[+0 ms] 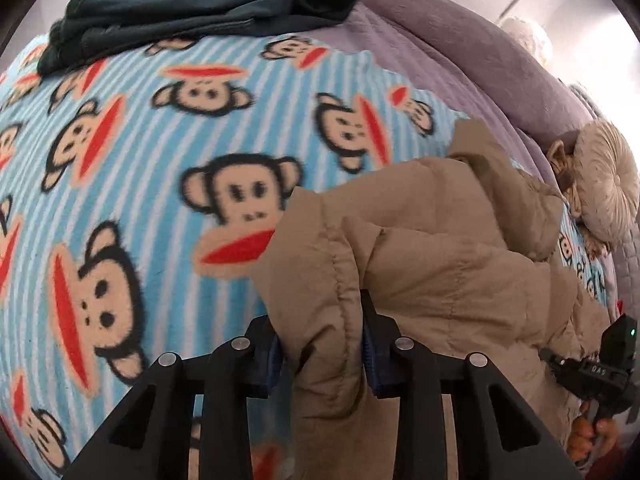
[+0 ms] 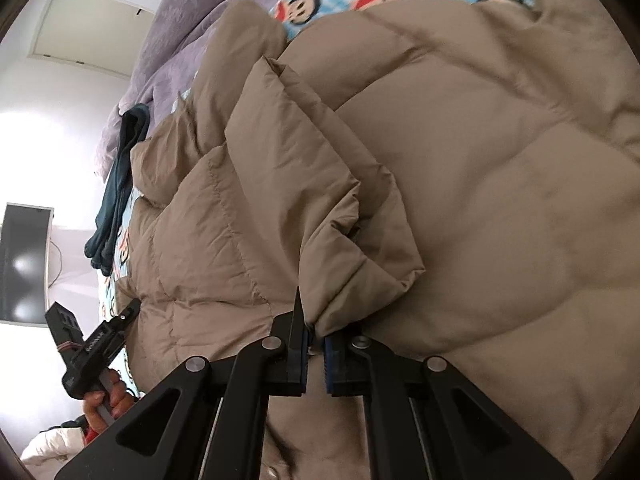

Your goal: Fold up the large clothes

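A tan puffer jacket lies crumpled on a blue striped blanket with monkey faces. My left gripper is shut on a thick quilted edge of the jacket, which fills the gap between its blue pads. In the right wrist view the jacket covers most of the frame, and my right gripper is shut on a folded corner of it. The right gripper shows at the jacket's far right edge in the left view. The left gripper, held by a hand, shows at the left of the right view.
A folded dark teal garment lies at the blanket's far side. A purple bedspread runs behind it. A round beige cushion sits at the right. A dark screen hangs on the wall beyond the bed.
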A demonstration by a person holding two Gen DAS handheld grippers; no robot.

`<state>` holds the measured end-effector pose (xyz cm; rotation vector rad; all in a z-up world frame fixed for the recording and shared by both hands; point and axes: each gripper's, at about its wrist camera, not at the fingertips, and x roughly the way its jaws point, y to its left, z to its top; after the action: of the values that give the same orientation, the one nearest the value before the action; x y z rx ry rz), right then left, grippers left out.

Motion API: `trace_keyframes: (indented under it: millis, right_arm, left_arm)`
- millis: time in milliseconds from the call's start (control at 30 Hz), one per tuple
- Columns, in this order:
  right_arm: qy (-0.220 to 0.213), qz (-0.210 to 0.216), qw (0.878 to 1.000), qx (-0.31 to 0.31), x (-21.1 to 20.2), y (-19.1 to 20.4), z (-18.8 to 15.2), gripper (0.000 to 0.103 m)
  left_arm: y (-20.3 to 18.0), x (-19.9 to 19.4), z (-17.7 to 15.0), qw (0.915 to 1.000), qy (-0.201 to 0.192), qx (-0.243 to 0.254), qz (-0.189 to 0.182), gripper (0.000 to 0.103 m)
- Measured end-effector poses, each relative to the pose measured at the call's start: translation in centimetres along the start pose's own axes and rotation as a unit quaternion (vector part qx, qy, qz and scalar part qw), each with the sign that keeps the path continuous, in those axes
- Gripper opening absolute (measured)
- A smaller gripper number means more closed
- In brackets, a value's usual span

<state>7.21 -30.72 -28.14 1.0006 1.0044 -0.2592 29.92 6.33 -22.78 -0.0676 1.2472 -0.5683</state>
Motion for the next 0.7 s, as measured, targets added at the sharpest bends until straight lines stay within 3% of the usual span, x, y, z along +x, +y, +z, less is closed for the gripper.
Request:
trace_keyframes:
  millis: [100,167,233,367,433,533,600,700]
  right_arm:
    - [-0.004,-0.007,1.0,-0.003,0.9,0.0,-0.2,0.005]
    - [-0.005,-0.009,1.0,-0.005,0.8,-0.2,-0.2,0.004]
    - [-0.004,-0.009,1.0,-0.006,0.6,-0.3,-0.2,0.004]
    - [-0.004,-0.008,1.0,-0.005,0.7,-0.2,-0.2,0.004]
    - [-0.007,-0.009,1.0,-0.005,0.7,-0.1,-0.3,0.004]
    - [-0.011,-0.016,1.0,-0.012,0.7,0.3,-0.4,0.004]
    - [-0.01,-0.02,1.0,-0.013,0.3,0.4,-0.4,0.006]
    - [-0.029,-0.032,0.999,0.004,-1.4,-0.3,-0.4,0.016]
  left_arm:
    - [0.3,-0.1,-0.1,0.9999,-0.001,-0.011,0.003,0.035]
    - [-0.2,-1.1,-0.1,0.9992,-0.013,-0.014,0.035,0.044]
    - [-0.9,-3.5,-0.3,0.9955,-0.051,-0.008,0.079,0.046]
    - [-2.4,-7.3,-1.2,0.9936,-0.092,0.003,0.066,0.046]
    - [-3.5,-7.6,-2.0,0.9942,-0.087,0.022,0.06,0.046]
    - [-4.4,-4.4,-3.5,0.9916,-0.051,0.052,0.107,0.046]
    - [-4.0,-2.0,-4.2,0.9908,-0.03,0.048,0.123,0.047]
    - [-2.8,-1.0,-4.8,0.9929,-0.036,0.014,0.112,0.056]
